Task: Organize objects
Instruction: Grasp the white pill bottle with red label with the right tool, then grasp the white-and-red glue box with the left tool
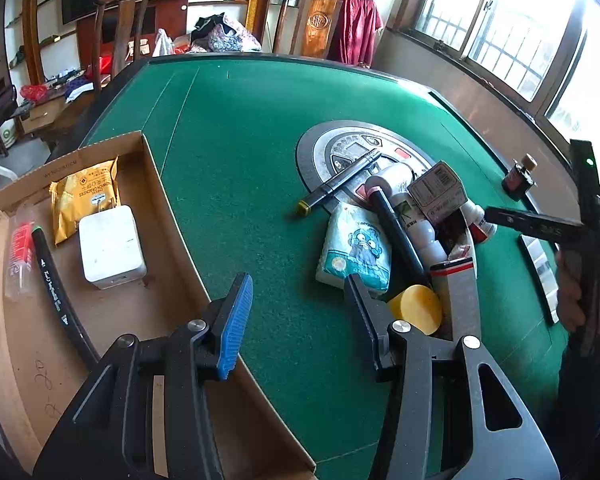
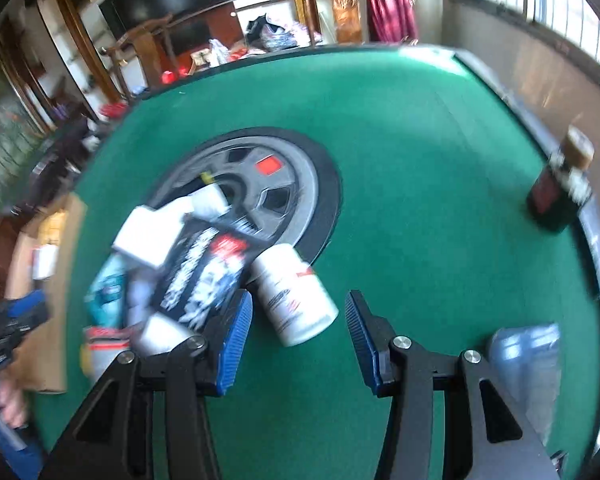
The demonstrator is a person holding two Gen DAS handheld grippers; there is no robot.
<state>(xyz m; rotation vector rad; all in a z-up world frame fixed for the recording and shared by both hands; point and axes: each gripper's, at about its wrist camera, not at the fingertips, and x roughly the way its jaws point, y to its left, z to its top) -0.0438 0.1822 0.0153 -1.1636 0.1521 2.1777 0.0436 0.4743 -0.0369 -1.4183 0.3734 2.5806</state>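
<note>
A pile of small things lies on the green felt table (image 1: 260, 128): a tissue pack (image 1: 354, 252), a black marker (image 1: 340, 182), white bottles, small boxes and a yellow round piece (image 1: 418, 308). My left gripper (image 1: 300, 316) stands open over bare felt, between the pile and a cardboard box (image 1: 168, 216), holding nothing. In the blurred right wrist view my right gripper (image 2: 298, 312) is open. A white bottle (image 2: 296, 296) lies on its side between the fingertips, close to the left pad and clear of the right one. A hand holds the right gripper (image 1: 580, 220) beyond the pile.
The box holds a gold snack packet (image 1: 84, 200), a white charger (image 1: 112, 246), a red-marked tube (image 1: 20, 252) and a black pen (image 1: 54, 288). A small dark bottle (image 2: 560, 188) stands near the table's right rim. A pale blue plastic thing (image 2: 528, 356) lies by my right fingers.
</note>
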